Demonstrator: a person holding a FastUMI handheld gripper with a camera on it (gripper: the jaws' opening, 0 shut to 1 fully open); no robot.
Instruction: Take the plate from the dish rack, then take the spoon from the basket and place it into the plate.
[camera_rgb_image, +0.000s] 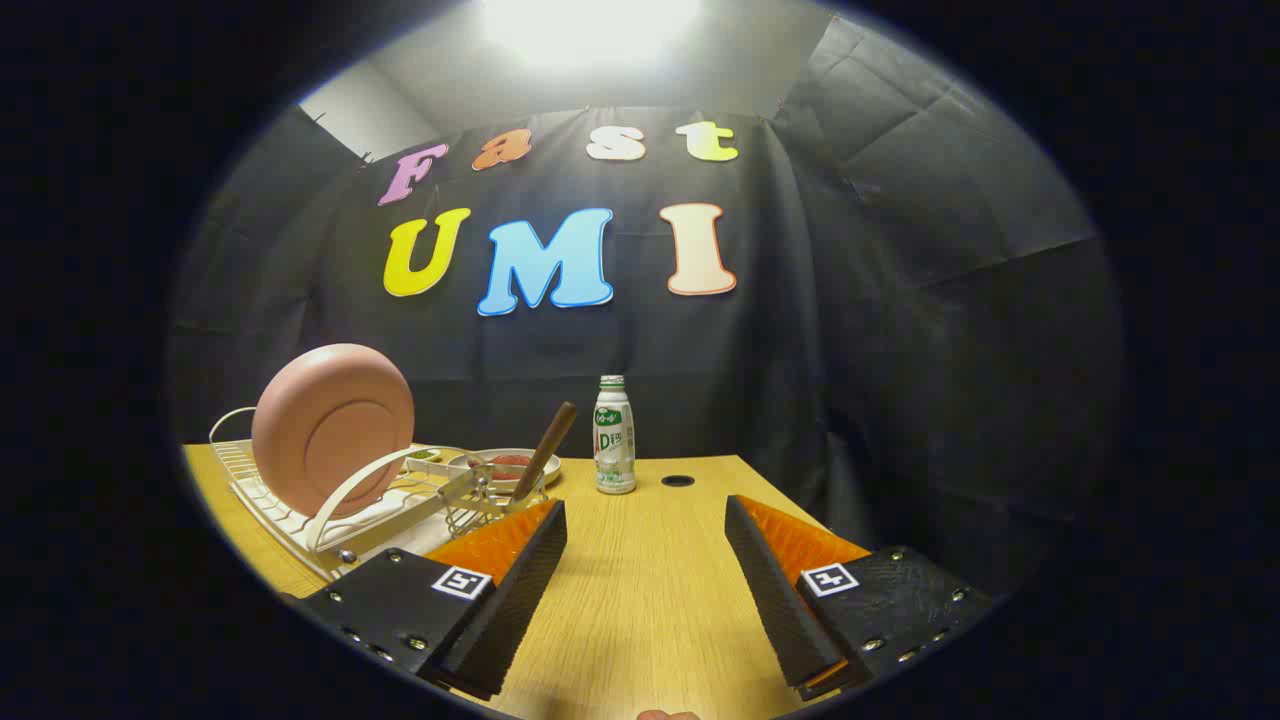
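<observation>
A pink plate (332, 429) stands upright on edge in a white wire dish rack (300, 505), beyond and to the left of my left finger. At the rack's right end sits a small wire basket (490, 505), with a brown spoon handle (545, 450) sticking up out of it at a slant. My gripper (645, 530) is open, with only bare wooden table (640, 590) between its fingers. The left finger's tip is close in front of the basket, apart from it.
A small white and green bottle (614, 436) stands upright straight ahead, near the table's far edge. Behind the basket lies a shallow dish (508, 463) with something red in it. A round hole (677, 481) sits in the tabletop right of the bottle.
</observation>
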